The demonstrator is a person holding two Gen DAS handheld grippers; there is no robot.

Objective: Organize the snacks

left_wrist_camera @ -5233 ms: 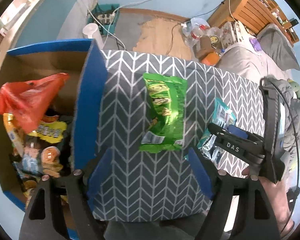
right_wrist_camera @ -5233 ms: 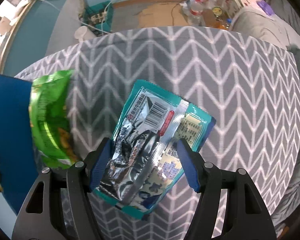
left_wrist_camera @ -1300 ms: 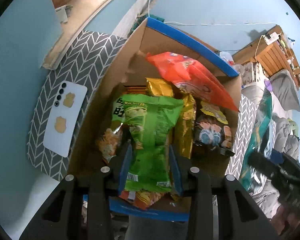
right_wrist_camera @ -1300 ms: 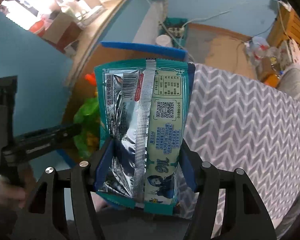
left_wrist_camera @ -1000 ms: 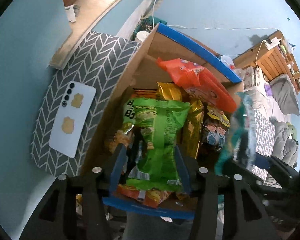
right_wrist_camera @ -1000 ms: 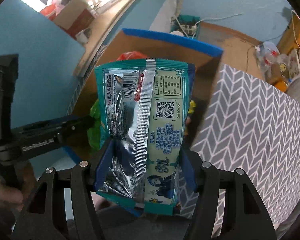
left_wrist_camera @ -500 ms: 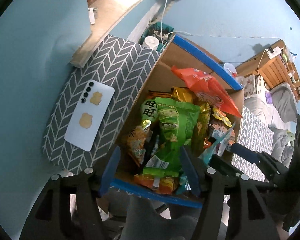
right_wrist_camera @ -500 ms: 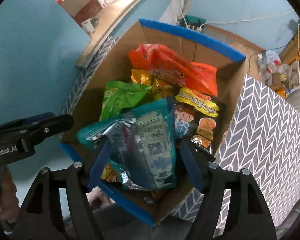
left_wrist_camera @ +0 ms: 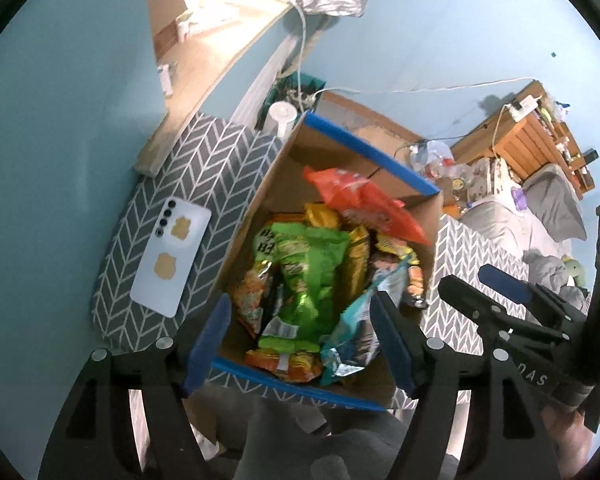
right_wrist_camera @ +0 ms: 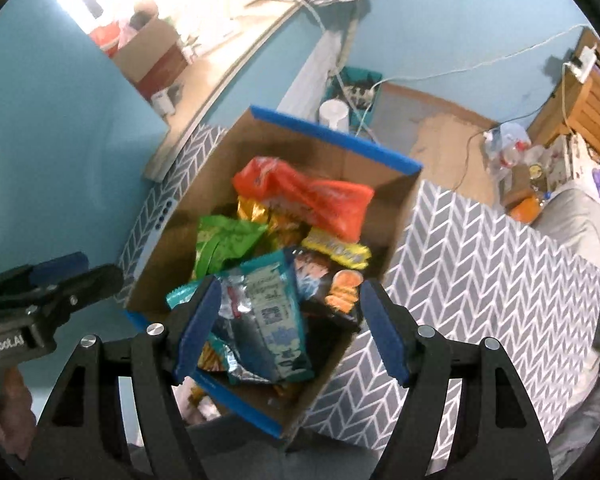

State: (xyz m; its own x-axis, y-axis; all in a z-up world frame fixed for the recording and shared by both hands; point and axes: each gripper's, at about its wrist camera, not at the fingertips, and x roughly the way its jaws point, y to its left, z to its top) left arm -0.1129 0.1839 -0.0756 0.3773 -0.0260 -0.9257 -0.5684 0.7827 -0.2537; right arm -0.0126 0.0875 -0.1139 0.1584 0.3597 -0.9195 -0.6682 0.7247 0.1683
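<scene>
Snacks fill the blue-rimmed cardboard box (right_wrist_camera: 384, 216): both the left gripper (left_wrist_camera: 300, 340) and right gripper (right_wrist_camera: 288, 328) hang above it, jaws wide and empty. A teal foil packet (right_wrist_camera: 268, 320) lies atop a green crinkly bag (left_wrist_camera: 308, 272), an orange bag (right_wrist_camera: 308, 196) behind.

Left gripper (left_wrist_camera: 300, 340), right gripper (right_wrist_camera: 288, 332) agape (both empty).

A lived-in bedroom at home: a bed with grey bedding (left_wrist_camera: 548, 204), a wooden shelf unit (left_wrist_camera: 540, 136), blue walls (left_wrist_camera: 420, 32) and floor clutter (right_wrist_camera: 508, 140).
</scene>
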